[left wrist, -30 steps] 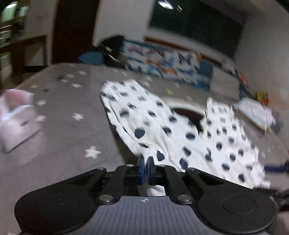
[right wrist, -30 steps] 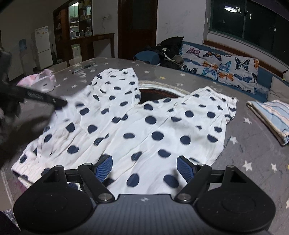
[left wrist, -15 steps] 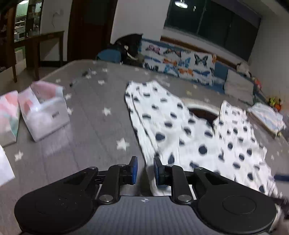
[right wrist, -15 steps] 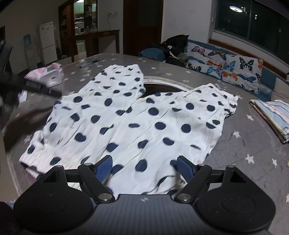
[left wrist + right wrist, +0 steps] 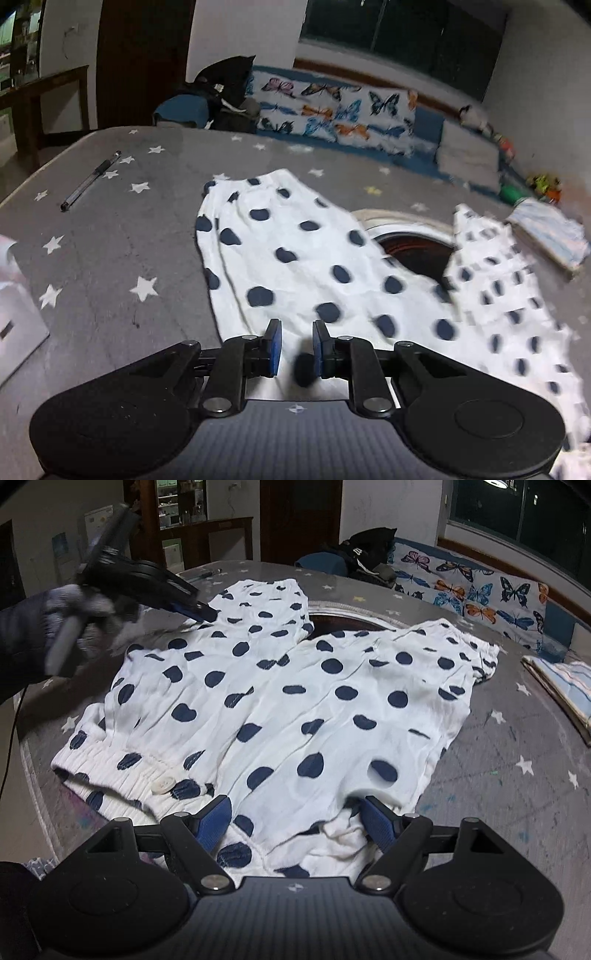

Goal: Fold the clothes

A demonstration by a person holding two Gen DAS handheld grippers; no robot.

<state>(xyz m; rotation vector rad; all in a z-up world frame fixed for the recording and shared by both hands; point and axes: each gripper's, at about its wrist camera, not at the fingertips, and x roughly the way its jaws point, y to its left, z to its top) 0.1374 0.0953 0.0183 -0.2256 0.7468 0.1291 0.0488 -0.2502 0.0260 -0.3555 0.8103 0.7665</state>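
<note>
Both grippers are showing matte black linkage arms with silver pivot screws, round black side discs and a ribbed grey housing bearing a small crosshair mark. The right gripper (image 5: 295, 821) and left gripper (image 5: 296, 345) are carrying blue ribbed pads (image 5: 213, 818). A dark sleeve (image 5: 16, 627) is covering the person's forearm.

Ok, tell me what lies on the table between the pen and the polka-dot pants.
Nothing: in the left wrist view, only bare grey star-print tablecloth lies between the pen and the polka-dot pants.

A long bench (image 5: 554, 602) with butterfly cushions (image 5: 334, 110) sits under a big dark window (image 5: 399, 40). The walls (image 5: 243, 40) are white, with a dark wooden door (image 5: 300, 517) and a white fridge (image 5: 98, 528) far off.
</note>
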